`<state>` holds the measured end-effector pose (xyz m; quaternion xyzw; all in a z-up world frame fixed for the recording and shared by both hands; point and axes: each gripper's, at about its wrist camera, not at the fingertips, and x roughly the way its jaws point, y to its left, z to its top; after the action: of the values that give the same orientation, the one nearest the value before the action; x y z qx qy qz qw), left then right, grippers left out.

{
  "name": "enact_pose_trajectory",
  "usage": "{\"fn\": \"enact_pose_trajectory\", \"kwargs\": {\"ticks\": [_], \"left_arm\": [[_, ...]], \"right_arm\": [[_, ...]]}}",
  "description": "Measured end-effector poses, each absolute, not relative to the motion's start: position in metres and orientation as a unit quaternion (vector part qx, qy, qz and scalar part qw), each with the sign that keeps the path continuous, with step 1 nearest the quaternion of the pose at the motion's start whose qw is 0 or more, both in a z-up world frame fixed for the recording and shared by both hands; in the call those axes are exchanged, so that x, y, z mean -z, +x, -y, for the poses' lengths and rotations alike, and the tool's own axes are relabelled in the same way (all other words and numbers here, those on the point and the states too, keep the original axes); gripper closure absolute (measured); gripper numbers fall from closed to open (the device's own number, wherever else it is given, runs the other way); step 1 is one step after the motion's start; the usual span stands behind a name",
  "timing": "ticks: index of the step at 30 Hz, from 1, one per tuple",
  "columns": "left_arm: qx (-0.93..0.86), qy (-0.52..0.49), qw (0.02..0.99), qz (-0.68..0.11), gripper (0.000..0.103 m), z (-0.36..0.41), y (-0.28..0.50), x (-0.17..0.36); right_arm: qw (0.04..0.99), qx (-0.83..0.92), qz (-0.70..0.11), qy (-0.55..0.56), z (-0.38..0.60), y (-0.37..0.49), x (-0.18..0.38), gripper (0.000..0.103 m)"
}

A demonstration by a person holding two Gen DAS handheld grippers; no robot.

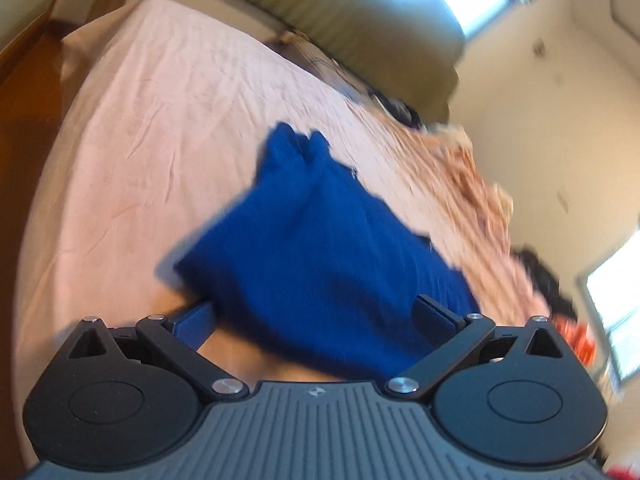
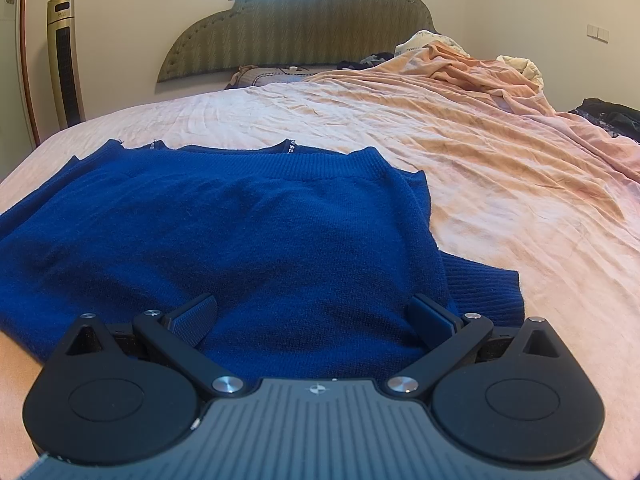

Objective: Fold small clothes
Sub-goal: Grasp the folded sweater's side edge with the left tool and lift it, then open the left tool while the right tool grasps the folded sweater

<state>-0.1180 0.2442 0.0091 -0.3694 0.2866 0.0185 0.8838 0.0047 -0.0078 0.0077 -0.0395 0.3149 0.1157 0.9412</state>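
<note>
Most of what I see is a wide bed [image 2: 500, 208] under a wrinkled pale pink sheet, with an olive padded headboard [image 2: 296, 28] against cream walls. My blue sweater [image 2: 256, 240] lies spread flat on the near part of the sheet. Both the left gripper [image 1: 316, 312] and the right gripper [image 2: 314, 312] have their jaws spread wide over the knit, holding nothing.

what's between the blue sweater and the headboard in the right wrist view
Mostly bare pink bedsheet, then a pillow at the foot of the headboard, beyond the blue sweater; right wrist view.
</note>
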Motion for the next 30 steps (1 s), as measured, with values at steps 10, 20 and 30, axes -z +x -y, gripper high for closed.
{"fn": "enact_pose_trajectory", "kwargs": {"ticks": [10,20,30], "left_arm": [[-0.093,-0.311,0.902,-0.285,0.088,-0.229,-0.093,0.0],[-0.04,-0.106,0.968,-0.225,0.089,-0.137,-0.066,-0.059],[0.174,0.144,0.939,-0.259,0.089,0.041,-0.054,-0.009]], "right_arm": [[0.941,-0.116,-0.315,-0.04,0.008,0.005,-0.008,0.0],[0.931,-0.155,-0.296,0.146,0.057,0.005,-0.019,0.0],[0.857,-0.24,-0.327,0.318,0.129,0.065,-0.061,0.0]]}}
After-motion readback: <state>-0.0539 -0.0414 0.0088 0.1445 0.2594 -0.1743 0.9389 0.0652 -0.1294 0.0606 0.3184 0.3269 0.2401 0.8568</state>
